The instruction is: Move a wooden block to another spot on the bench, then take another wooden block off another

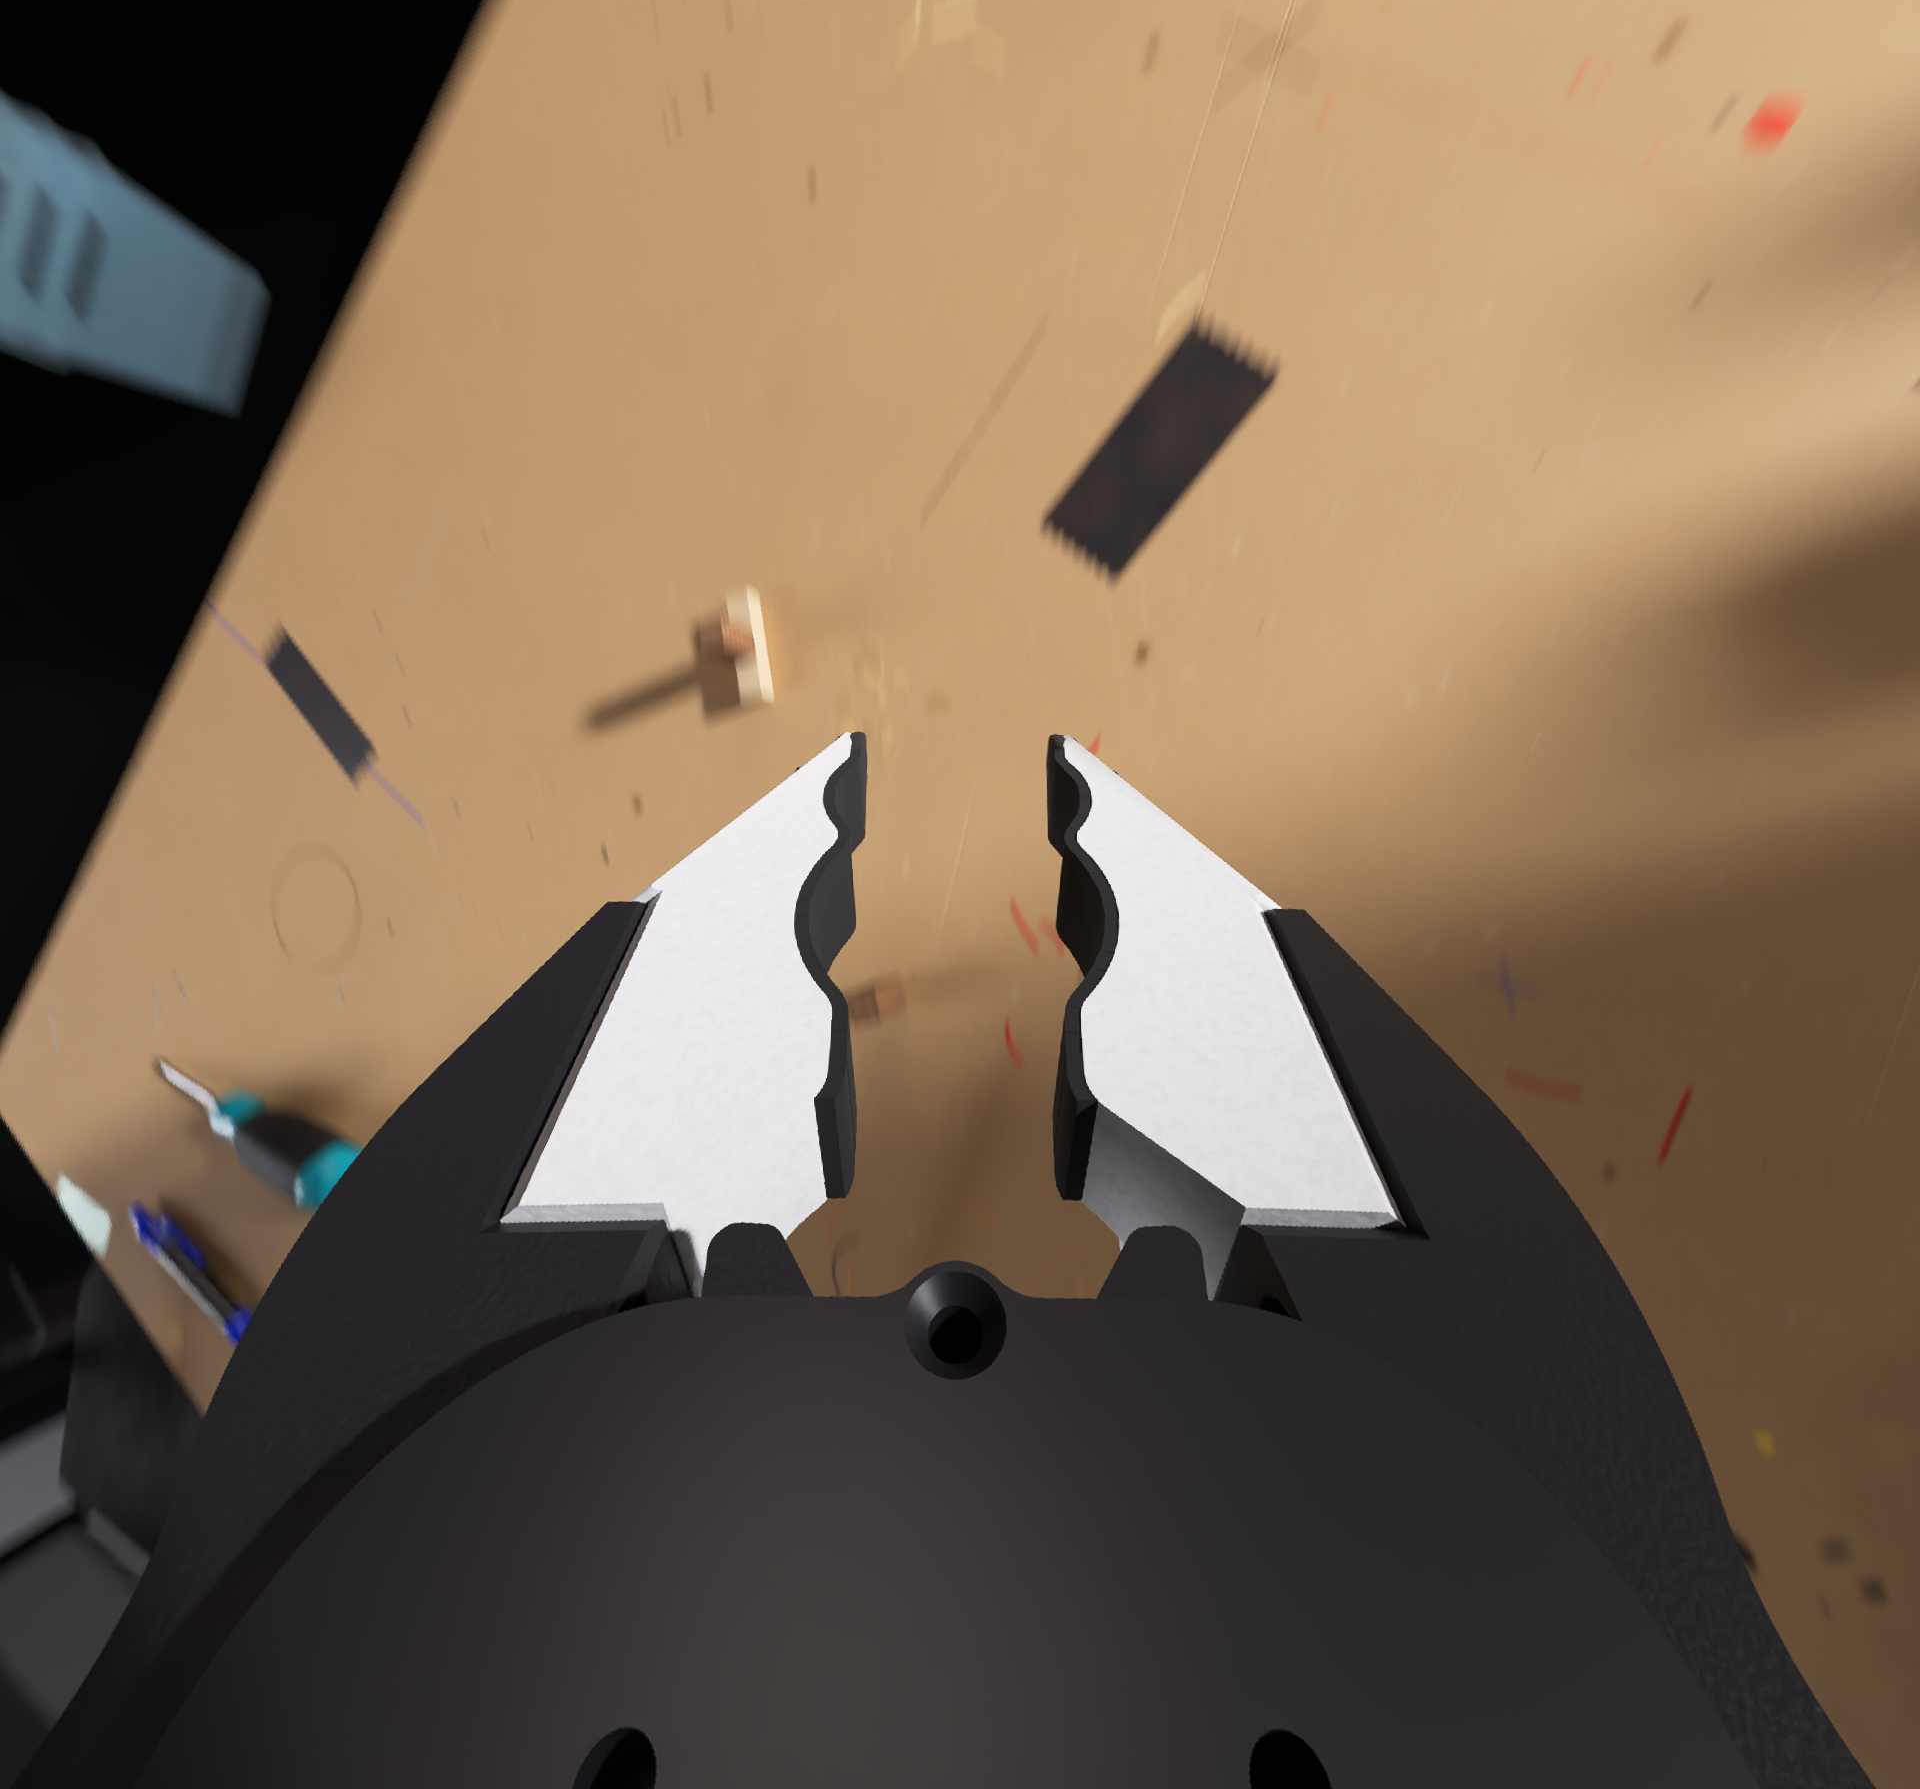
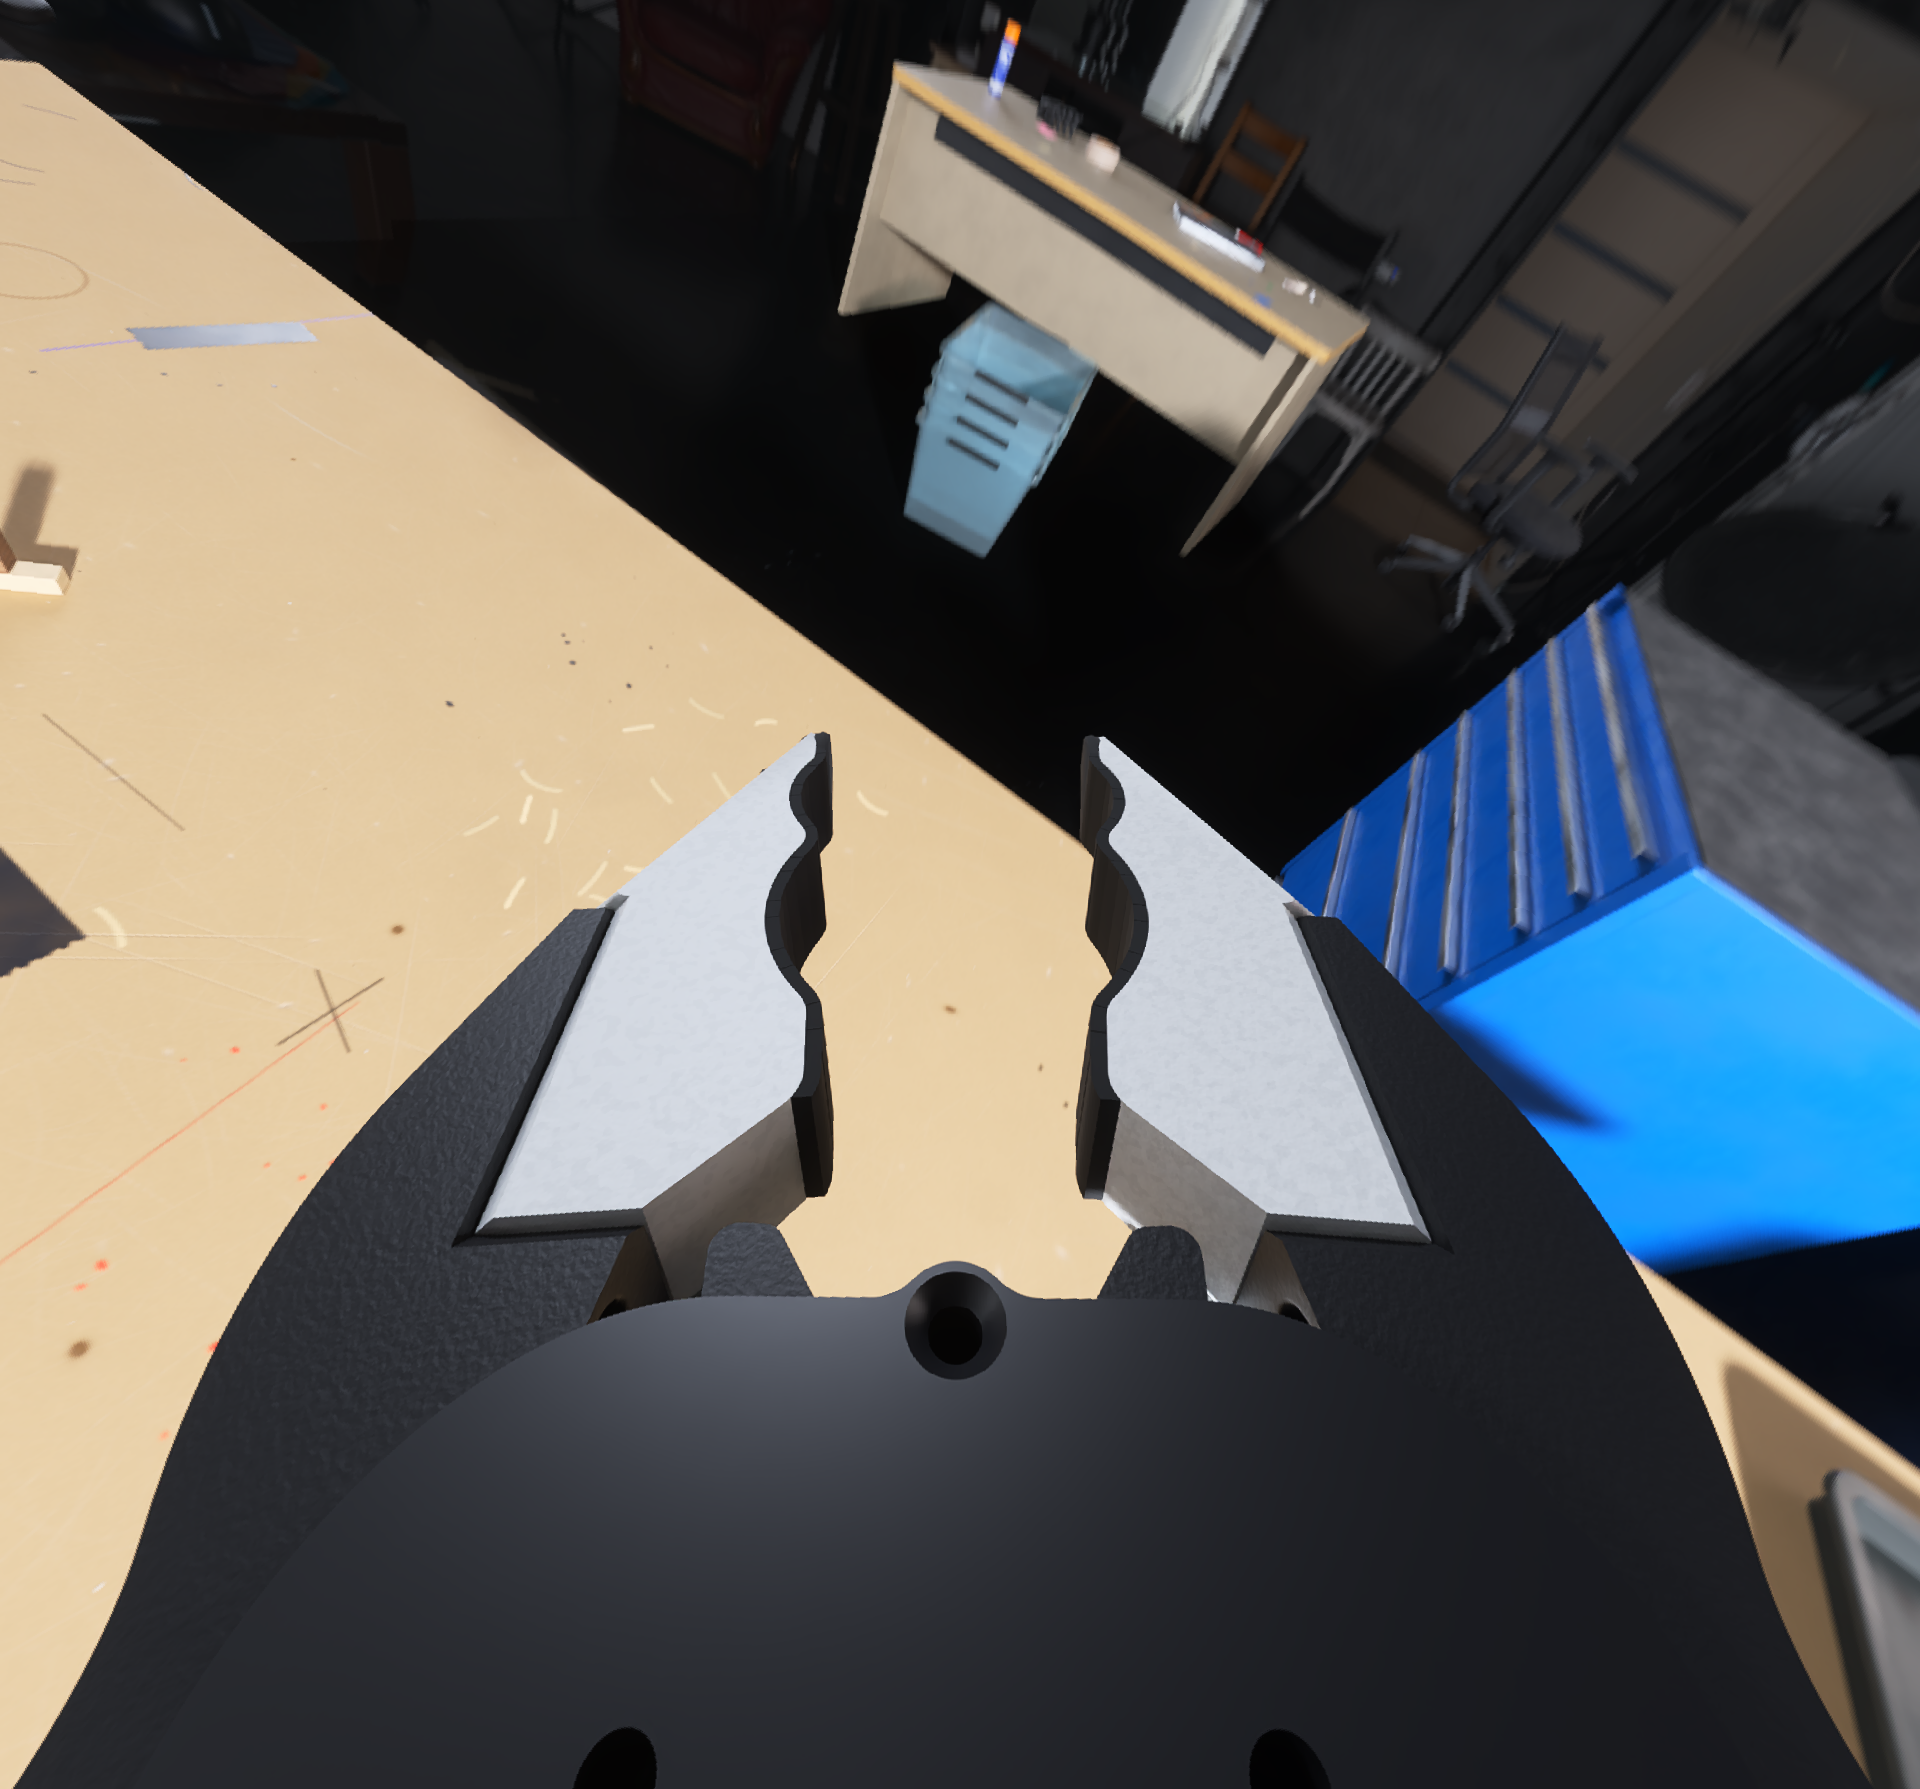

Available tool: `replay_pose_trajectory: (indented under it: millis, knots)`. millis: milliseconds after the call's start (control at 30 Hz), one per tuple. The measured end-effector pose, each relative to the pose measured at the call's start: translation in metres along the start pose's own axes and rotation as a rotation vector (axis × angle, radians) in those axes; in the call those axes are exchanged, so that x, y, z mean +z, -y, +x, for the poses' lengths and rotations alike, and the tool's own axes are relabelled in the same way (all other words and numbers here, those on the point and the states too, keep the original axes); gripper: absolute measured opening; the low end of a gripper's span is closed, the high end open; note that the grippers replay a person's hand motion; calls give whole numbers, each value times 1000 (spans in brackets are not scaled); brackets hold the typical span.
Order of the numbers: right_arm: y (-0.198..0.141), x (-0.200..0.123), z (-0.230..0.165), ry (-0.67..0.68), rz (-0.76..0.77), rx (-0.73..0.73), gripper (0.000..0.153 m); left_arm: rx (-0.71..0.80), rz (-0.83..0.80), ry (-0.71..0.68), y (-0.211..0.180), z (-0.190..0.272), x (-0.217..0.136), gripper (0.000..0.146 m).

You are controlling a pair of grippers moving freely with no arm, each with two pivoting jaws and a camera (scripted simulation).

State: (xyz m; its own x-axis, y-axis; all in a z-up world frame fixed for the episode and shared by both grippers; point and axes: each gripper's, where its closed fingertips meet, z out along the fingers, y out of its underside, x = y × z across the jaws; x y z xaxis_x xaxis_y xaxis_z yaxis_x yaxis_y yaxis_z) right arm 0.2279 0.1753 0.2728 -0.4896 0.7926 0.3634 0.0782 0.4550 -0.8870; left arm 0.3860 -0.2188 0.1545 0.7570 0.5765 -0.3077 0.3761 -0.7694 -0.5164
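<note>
We see both the left hand-held gripper (image 1: 956,752) and the right hand-held gripper (image 2: 956,752) parted and empty above the tabletop (image 1: 1039,181); stacked wooden blocks (image 1: 740,650) lie just beyond the left one's fingertips.

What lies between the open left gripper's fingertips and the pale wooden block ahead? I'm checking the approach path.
In the left wrist view, only bare tan bench top with faint specks separates the left gripper from the pale wooden block.

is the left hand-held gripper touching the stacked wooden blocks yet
Apart. The left wrist view shows bare bench between the open left hand-held gripper and the wooden blocks.
</note>
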Motion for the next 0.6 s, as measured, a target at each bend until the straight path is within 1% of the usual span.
replay_pose_trajectory:
  millis: [100,200,267,333,467,600]
  knots:
    - [7,0,-6,-8,31,-45,49,-85,-164,-48,-51,-11,11,32]
    - [-1,8,-10,20,-7,-36,49,-208,-330,-100,-92,-17,25,31]
    - [-8,13,-10,10,-42,-49,49,-244,-422,-108,-112,-20,36,33]
    - [-13,16,-11,8,-70,-68,49,-255,-472,-132,-125,-20,46,36]
    - [-11,18,-16,20,-65,-79,49,-267,-569,-125,-145,-25,62,40]
    - [-11,17,-17,24,-65,-82,49,-286,-581,-139,-154,-28,71,40]
